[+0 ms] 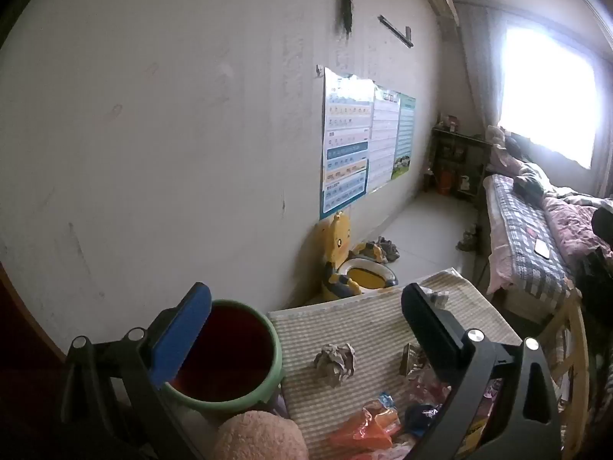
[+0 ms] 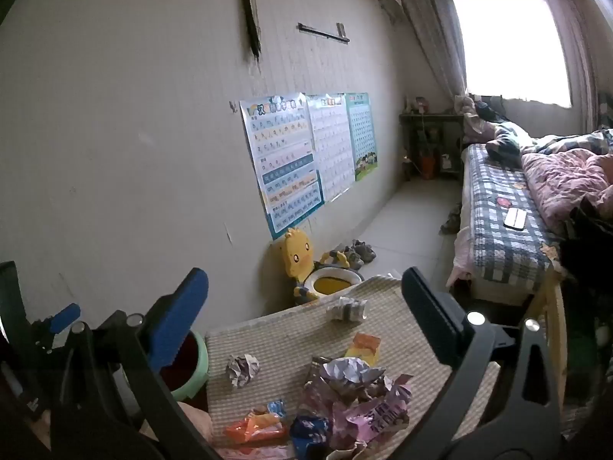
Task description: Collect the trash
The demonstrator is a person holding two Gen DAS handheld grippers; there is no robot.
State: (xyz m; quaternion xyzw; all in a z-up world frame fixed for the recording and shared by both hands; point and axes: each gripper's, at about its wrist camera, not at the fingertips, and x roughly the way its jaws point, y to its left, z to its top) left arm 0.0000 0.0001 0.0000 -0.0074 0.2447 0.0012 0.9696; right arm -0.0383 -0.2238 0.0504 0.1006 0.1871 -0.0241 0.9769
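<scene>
Both grippers gape above table (image 2: 291, 329); bin (image 1: 226, 349) at edge.

bare mat (image 2: 291, 329) mid-table: passable | wrapper heap (image 2: 356, 395) blocks near edge | bin (image 1: 230, 352) crowds left side

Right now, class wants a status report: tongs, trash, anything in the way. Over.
Left tongs open, empty. Right tongs open, empty. Crumpled paper ball and wrappers loose on striped mat; green-rimmed bin beside it. Nothing blocking.
</scene>
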